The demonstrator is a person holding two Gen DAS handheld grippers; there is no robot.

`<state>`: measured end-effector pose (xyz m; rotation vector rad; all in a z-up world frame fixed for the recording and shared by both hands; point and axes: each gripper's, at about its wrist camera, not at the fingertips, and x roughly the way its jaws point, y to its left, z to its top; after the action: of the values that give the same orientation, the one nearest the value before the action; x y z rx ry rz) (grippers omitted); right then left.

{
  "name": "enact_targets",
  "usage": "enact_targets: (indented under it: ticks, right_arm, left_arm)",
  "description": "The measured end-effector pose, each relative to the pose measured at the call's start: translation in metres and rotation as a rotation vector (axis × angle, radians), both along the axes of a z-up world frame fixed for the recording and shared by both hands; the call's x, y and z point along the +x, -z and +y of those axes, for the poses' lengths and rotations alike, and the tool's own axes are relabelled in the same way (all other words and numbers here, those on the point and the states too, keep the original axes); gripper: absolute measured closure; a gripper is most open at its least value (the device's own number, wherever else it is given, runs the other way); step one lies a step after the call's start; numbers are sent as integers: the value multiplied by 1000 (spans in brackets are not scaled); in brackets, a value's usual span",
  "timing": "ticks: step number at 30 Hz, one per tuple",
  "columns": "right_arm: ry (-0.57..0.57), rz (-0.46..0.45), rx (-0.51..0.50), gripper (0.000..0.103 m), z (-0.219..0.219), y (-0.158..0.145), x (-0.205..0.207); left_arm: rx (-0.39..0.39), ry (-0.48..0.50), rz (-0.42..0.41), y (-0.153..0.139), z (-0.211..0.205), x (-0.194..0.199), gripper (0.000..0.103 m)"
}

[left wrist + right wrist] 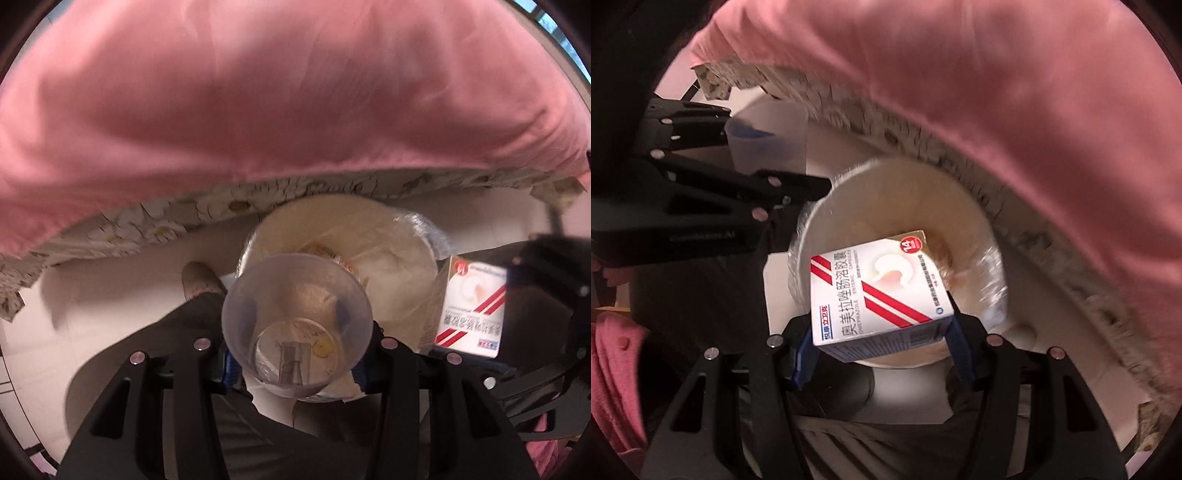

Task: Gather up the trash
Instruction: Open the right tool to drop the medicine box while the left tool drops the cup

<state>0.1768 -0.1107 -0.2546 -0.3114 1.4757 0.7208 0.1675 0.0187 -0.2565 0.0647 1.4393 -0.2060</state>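
Note:
My left gripper (297,354) is shut on a clear plastic cup (295,325), held above the near rim of a white lined trash bin (399,258) on the floor. My right gripper (882,332) is shut on a white medicine box with red stripes (875,291), held over the bin's opening (886,199). The box also shows in the left wrist view (471,306), right of the bin. The cup (764,140) and the left gripper (768,162) show at upper left in the right wrist view. Some trash lies inside the bin.
A bed with a pink cover (258,92) and a floral sheet edge (166,218) stands just behind the bin. The floor (92,288) is pale tile. A person's slippered foot (199,280) and dark trouser leg are left of the bin.

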Motion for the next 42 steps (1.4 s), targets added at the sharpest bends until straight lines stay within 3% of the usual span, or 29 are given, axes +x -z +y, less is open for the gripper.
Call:
enact_targets:
  ticks: [17,40,42]
  right_arm:
    - [101,218,-23,43,4,94,18]
    - [240,324,-82,42,9,173,27]
    - [253,329,-94,41,6,176,28]
  left_arm:
    - [-63,-77,179,83,-4,24,55]
    - [-140,-190,369,166,-5,44,54]
    - [-130,-186,379,170,-7,43,48]
